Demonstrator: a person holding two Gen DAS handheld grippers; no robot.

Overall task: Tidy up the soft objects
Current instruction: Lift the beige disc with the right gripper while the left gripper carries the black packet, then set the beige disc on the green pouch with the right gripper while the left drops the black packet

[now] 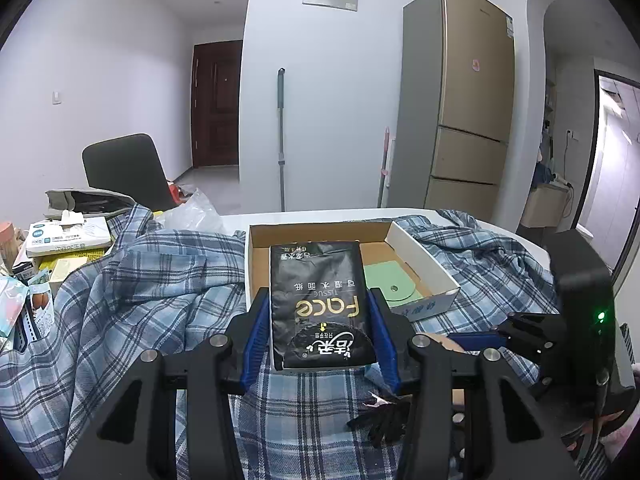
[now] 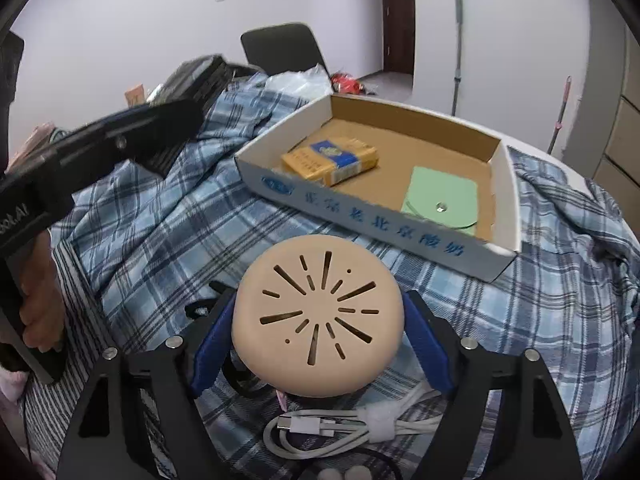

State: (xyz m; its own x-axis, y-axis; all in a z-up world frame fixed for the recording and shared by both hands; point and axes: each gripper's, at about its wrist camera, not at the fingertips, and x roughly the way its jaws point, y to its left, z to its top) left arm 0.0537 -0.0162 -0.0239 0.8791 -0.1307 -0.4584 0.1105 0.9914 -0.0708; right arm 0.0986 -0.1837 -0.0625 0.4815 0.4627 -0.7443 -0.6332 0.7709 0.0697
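Note:
My left gripper is shut on a black "Face" tissue pack and holds it over the near edge of an open cardboard box. My right gripper is shut on a round beige slotted cushion-like pad, held above the blue plaid cloth just in front of the same box. Inside the box lie an orange packet and a green pouch. The left gripper also shows in the right wrist view, at the left.
A white cable bundle lies on the cloth under my right gripper. Tissue boxes and packets crowd the table's left side. A black chair, a plastic bag, a mop and a fridge stand behind.

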